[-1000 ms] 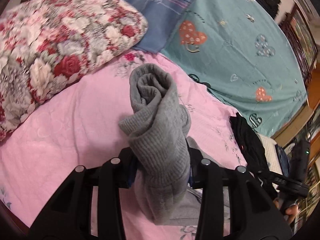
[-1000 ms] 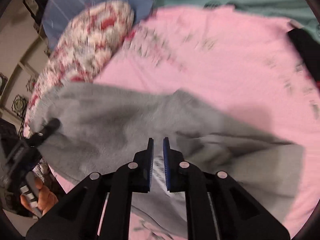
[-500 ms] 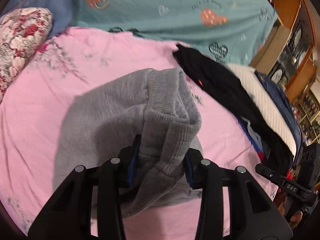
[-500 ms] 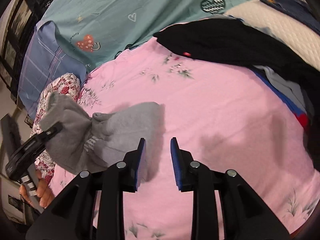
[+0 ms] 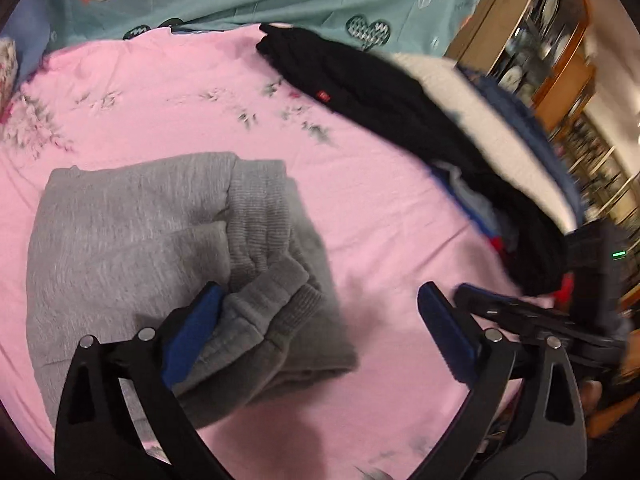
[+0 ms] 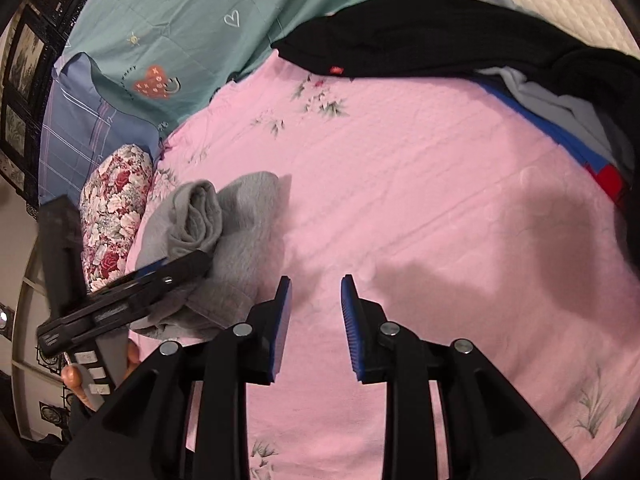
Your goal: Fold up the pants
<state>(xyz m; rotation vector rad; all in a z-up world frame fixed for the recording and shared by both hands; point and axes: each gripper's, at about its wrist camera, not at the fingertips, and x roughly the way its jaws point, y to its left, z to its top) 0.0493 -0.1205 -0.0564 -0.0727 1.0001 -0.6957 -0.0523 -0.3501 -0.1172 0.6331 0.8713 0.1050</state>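
The grey pants (image 5: 152,240) lie folded in a thick bundle on the pink sheet (image 5: 360,184), ribbed cuffs on top. My left gripper (image 5: 320,332) is open wide; its left finger rests against the bundle's cuffs, its right finger is over bare sheet. In the right wrist view the same grey pants (image 6: 224,236) sit at the left with the left gripper (image 6: 120,300) on them. My right gripper (image 6: 316,312) is open and empty, above the pink sheet (image 6: 400,184) to the right of the bundle.
A pile of black, white and blue clothes (image 5: 440,120) runs along the right side of the bed. A floral pillow (image 6: 112,216) lies left of the pants. A teal heart-print cover (image 6: 192,20) lies beyond. Wooden cabinets (image 5: 540,40) stand at far right.
The left gripper lowered the pants onto the sheet and opened, letting go of them. The right gripper opened a little wider and stayed over the sheet.
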